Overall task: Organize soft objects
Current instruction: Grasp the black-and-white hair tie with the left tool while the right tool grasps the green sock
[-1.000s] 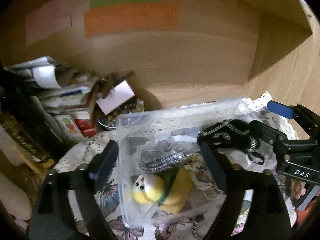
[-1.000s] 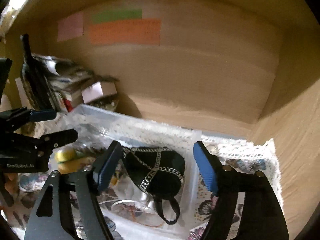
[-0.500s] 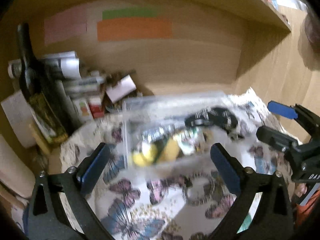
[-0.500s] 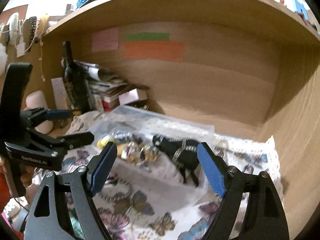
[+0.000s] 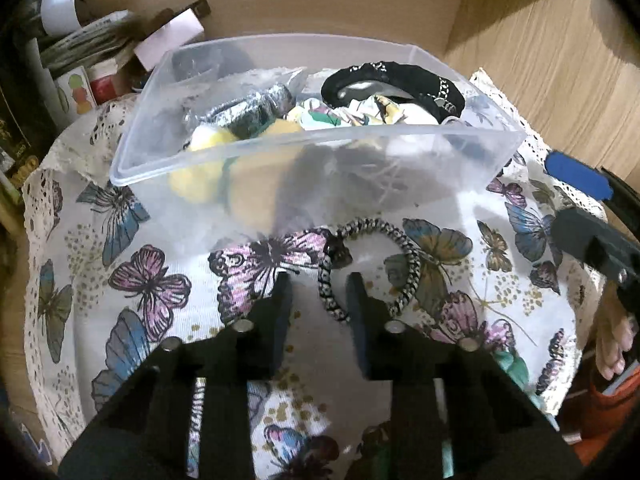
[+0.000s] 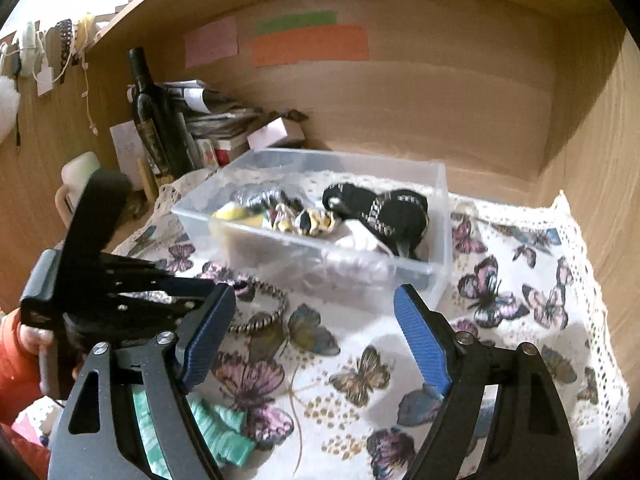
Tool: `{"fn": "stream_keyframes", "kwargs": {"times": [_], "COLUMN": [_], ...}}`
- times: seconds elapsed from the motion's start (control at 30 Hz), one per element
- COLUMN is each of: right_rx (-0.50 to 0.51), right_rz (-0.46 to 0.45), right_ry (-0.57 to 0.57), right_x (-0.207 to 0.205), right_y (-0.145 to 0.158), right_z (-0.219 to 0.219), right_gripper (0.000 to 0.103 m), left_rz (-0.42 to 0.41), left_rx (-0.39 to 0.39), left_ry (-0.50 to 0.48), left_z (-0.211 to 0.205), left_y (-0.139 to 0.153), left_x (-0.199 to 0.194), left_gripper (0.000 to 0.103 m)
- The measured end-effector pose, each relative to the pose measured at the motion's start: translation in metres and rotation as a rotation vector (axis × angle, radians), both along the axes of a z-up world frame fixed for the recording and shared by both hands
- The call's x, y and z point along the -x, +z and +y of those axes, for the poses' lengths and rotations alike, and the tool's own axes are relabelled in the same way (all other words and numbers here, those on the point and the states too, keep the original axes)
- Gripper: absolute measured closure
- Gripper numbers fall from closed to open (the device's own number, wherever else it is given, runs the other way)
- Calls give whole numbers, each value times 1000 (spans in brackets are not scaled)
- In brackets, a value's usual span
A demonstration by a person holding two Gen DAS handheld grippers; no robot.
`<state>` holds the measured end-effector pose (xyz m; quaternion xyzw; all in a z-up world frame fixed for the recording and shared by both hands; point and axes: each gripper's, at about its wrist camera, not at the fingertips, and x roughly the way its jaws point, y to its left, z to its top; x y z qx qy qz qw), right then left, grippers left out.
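Covering the bench, a butterfly-print cloth [image 6: 520, 320] with a lace edge is seen in both views, and a clear plastic box [image 5: 312, 152] is set on it toward the back edge. Only in the right wrist view are the wooden back wall, its pink, green and orange paper strips [image 6: 310, 45], a dark bottle [image 6: 150, 116] and a stack of papers at the back left corner shown. Inside the box a black chained pouch [image 6: 384, 212], a yellow plush toy [image 5: 208, 160] and crumpled patterned pieces are seen, their detail clearer from the left wrist view. A black-and-white hair tie [image 5: 372, 268] is laid on the cloth just in front of the box's near wall. A teal scrunchie [image 6: 216, 432] near the front edge is shown plainly only in the right wrist view.

The left hand-held gripper [image 5: 320, 300] is held low over the cloth, its jaws narrowed to a small gap around the near left arc of the hair tie; whether the tie is actually pinched cannot be told. The right hand-held gripper [image 6: 312, 344] is held higher, toward the front of the bench, with its blue pads [image 6: 420, 344] spread wide apart and nothing between them.
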<state>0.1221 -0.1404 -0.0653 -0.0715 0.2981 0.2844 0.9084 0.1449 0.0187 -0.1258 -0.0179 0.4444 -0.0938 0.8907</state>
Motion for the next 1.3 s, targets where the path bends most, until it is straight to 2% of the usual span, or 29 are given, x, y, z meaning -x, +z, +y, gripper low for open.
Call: {"fn": "stream_keyframes", "kwargs": {"times": [0.03, 0.27, 0.43, 0.6, 0.63, 0.67, 0.7, 0.73, 0.8, 0.83, 0.9, 1.03, 1.3], "right_rx": [-2, -10, -12, 1, 6, 15, 34, 65, 94, 99, 80, 71, 18], "right_rz": [7, 45, 80, 136, 160, 178, 197, 191, 135, 124, 137, 98, -33], "right_ry": [4, 49, 103, 170, 190, 205, 219, 213, 205, 203, 216, 181, 98], "right_x": [2, 15, 31, 47, 49, 51, 53, 55, 63, 64, 61, 55, 38], "right_y": [-2, -8, -17, -35, -42, -47, -53, -58, -58, -56, -52, -39, 4], "right_z": [-1, 2, 14, 28, 32, 34, 37, 40, 43, 43, 41, 36, 24], "right_gripper": [25, 27, 27, 28, 36, 54, 63, 66, 79, 99, 99, 99, 100], "left_rz": [6, -39, -126, -170, -171, -172, -173, -175, -180, -183, -196, -238, -351], "left_rx": [8, 10, -8, -15, -11, -7, -5, -6, -6, -4, 1, 11, 14], "left_ry": [-17, 9, 71, 126, 131, 135, 140, 142, 145, 145, 142, 138, 121], "left_z": [-2, 5, 22, 38, 39, 40, 41, 42, 41, 41, 41, 42, 41], "left_y": [0, 12, 35, 45, 44, 43, 42, 42, 41, 40, 43, 54, 91], "left_x": [0, 18, 52, 83, 87, 91, 95, 98, 101, 103, 104, 104, 85], "left_gripper": [98, 98, 98, 98, 98, 98, 98, 98, 98, 98, 98, 98, 98]}}
